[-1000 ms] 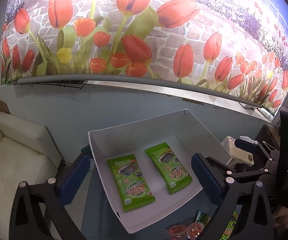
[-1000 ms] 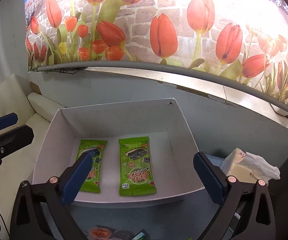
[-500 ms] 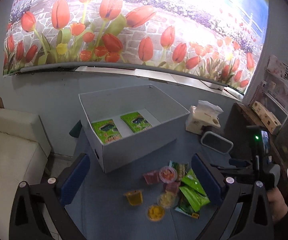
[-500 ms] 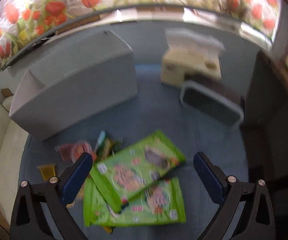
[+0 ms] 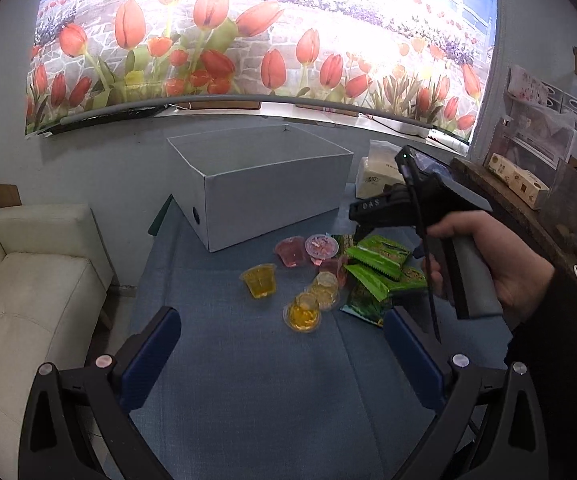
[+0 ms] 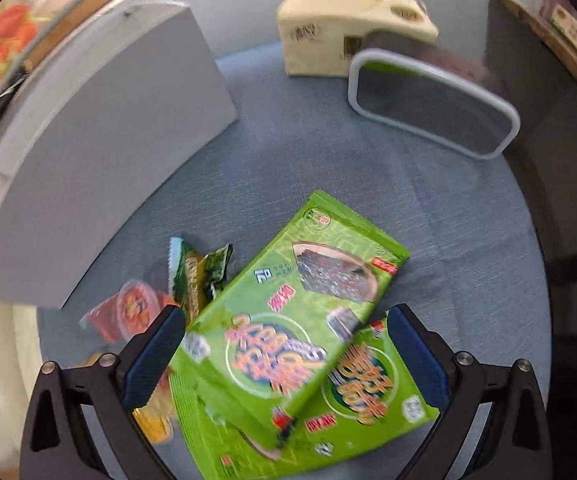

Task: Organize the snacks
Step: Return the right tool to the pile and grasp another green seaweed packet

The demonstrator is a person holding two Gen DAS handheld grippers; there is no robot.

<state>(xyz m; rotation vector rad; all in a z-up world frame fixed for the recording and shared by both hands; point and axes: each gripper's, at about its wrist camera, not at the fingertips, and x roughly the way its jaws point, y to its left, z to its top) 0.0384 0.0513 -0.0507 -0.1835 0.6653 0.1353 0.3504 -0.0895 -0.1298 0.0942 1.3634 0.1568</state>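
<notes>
Our left view set back, facing the white box point(image 5: 264, 184), our right view close over the seaweed packets point(image 6: 288, 320), both sharing the snack pile point(image 5: 340, 272).

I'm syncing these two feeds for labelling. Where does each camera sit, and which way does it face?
Left wrist: on the left gripper, high and back, facing the white box; the right hand shows.
Right wrist: on the right gripper, low, facing down at the top green packet; only its own fingers show.
Shared: box, snack pile, tissue pack, blue tabletop.
</notes>
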